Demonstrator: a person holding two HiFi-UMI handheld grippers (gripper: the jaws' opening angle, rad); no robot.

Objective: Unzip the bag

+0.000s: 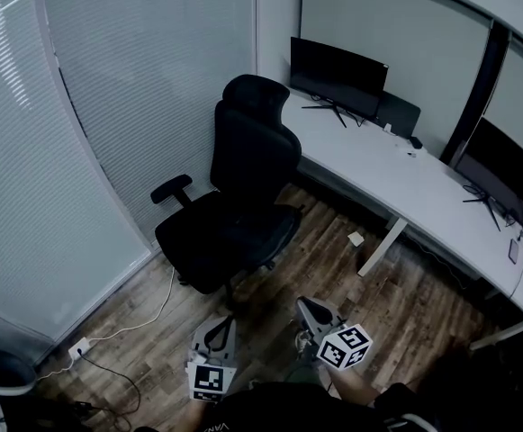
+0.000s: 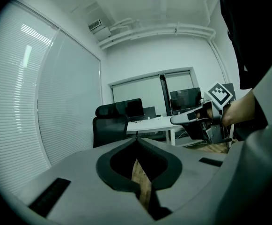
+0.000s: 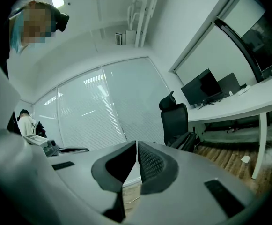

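Nowhere in any view does a bag show, so neither its zip nor the task's progress can be judged. The left claw and right claw are both closed on nothing, near the black office chair, which stands beside the white bench.

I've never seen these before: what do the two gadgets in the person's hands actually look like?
Both are pale grey plastic. The left hand-held gripper and the right hand-held gripper each end in two tapering jaws lined with dark pads; the right one's are ribbed. Each carries a white cube printed with black square markers. The person wears a dark top.
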